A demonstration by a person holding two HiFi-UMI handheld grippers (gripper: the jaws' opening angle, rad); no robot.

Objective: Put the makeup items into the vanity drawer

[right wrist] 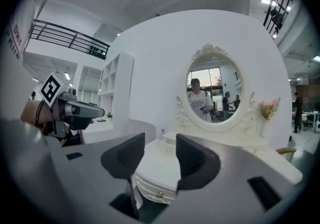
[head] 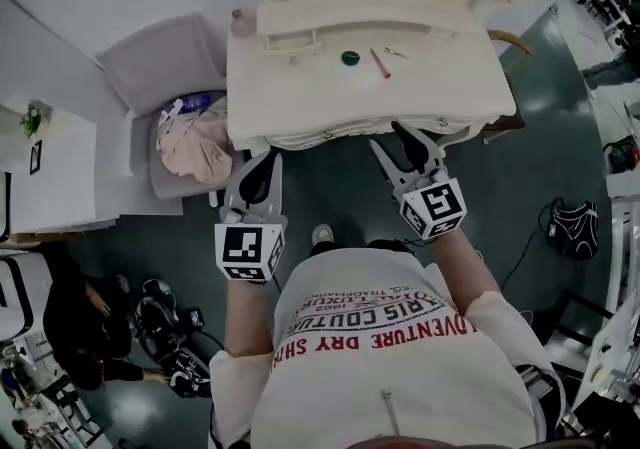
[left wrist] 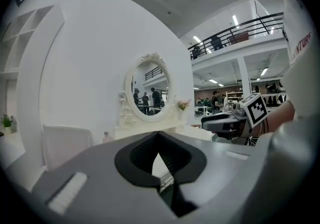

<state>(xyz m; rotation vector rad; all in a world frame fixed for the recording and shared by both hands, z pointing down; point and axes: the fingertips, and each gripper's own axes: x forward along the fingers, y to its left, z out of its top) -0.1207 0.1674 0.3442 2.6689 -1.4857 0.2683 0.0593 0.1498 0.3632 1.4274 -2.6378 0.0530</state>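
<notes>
Cream vanity worktop point(head: 300, 87) with a scalloped front edge, upper centre of the head view. Grouped near its middle are a round green item point(head: 350, 58), a slim pink pencil point(head: 380, 63) and a small metal tool point(head: 396, 53). Your left gripper point(head: 262, 162) sits at the edge's left end, jaws closed tip to tip on nothing. Your right gripper point(head: 407, 142) is at its right part, jaws parted and empty, framing the shut drawer front point(right wrist: 159, 194) with its brass knob. Dark floor point(head: 330, 187) lies open between the grippers.

Green round compact point(head: 350, 58), pink pencil point(head: 380, 63), sm. metal tool point(head: 396, 53) on vanity top point(head: 300, 87), drawer point(right wrist: 150, 185) shut
</notes>
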